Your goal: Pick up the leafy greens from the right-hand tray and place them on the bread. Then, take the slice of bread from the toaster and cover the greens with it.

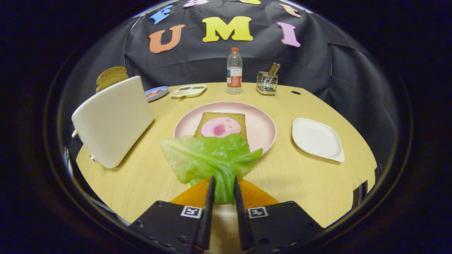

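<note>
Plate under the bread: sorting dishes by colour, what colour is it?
Pink plate, gripper view; gripper grips the greens.

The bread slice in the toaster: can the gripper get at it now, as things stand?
Probably not yet. The gripper is shut on the leafy greens, so its fingers are occupied. The bread slice itself sticks up uncovered from the toaster.

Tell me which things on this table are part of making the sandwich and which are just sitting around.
For the job: gripper, shut on the leafy greens; bread on the pink plate; toaster with its bread slice; white tray.

Lying about: water bottle, wire holder, blue dish, divided tray.
</note>
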Demonstrator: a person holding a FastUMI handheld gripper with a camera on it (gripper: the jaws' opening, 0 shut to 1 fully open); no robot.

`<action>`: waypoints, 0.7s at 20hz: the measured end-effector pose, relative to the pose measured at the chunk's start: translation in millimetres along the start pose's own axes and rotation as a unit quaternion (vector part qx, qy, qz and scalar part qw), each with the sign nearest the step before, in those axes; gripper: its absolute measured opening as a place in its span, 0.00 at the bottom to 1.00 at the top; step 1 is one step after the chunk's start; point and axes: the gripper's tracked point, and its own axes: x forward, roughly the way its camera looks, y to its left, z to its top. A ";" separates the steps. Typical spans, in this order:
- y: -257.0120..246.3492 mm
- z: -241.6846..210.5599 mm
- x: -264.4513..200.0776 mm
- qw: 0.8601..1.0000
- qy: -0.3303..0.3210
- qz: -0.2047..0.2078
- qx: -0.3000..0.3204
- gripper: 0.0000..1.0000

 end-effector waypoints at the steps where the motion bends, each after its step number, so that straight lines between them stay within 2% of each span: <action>1: -0.2 -0.1 0.3 1.000 -0.001 -0.005 -0.006 0.22; 2: -1.6 -0.4 -3.4 1.000 -0.003 -0.011 -0.014 0.06; 10: 9.7 35.3 -35.1 0.998 -0.054 0.005 -0.021 0.06; 14: 4.0 73.1 -20.4 0.997 -0.072 0.004 -0.010 0.06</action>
